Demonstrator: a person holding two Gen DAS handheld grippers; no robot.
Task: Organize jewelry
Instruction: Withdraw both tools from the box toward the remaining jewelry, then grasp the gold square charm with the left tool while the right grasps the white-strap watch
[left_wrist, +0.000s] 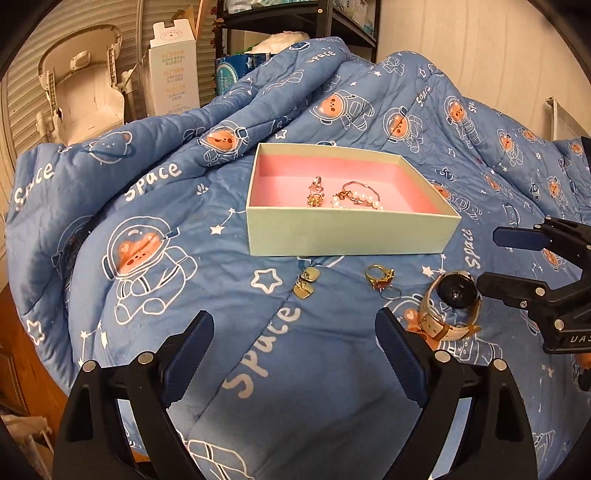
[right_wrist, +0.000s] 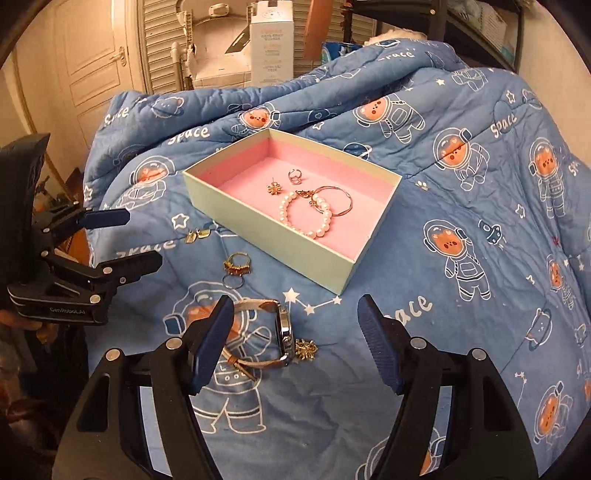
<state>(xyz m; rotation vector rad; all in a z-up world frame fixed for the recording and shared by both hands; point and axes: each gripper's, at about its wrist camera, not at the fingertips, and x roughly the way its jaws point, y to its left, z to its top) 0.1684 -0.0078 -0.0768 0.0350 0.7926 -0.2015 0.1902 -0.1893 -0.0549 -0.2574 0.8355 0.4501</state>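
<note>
A pale green box (left_wrist: 347, 232) with a pink lining sits on the blue quilt. It holds a pearl bracelet (right_wrist: 306, 218), a thin bangle (right_wrist: 338, 201), a small ring (left_wrist: 317, 183) and a star earring (left_wrist: 315, 200). In front of it lie a gold earring pair (left_wrist: 306, 282), gold rings (left_wrist: 380, 277) and a watch (left_wrist: 452, 306). My left gripper (left_wrist: 293, 325) stands open over bare quilt, short of the earring pair. My right gripper (right_wrist: 295, 306) is open too. The watch (right_wrist: 284, 332) lies between its fingers near the left one, with a gold star earring (right_wrist: 306, 350) beside it. No pad presses on it.
The quilt (left_wrist: 166, 192) bunches into a high fold behind the box. Past it stand a tall white carton (left_wrist: 173, 70), a folded white chair (left_wrist: 85, 85) and a dark shelf rack (left_wrist: 295, 22). A white door (right_wrist: 96, 55) is at the far left.
</note>
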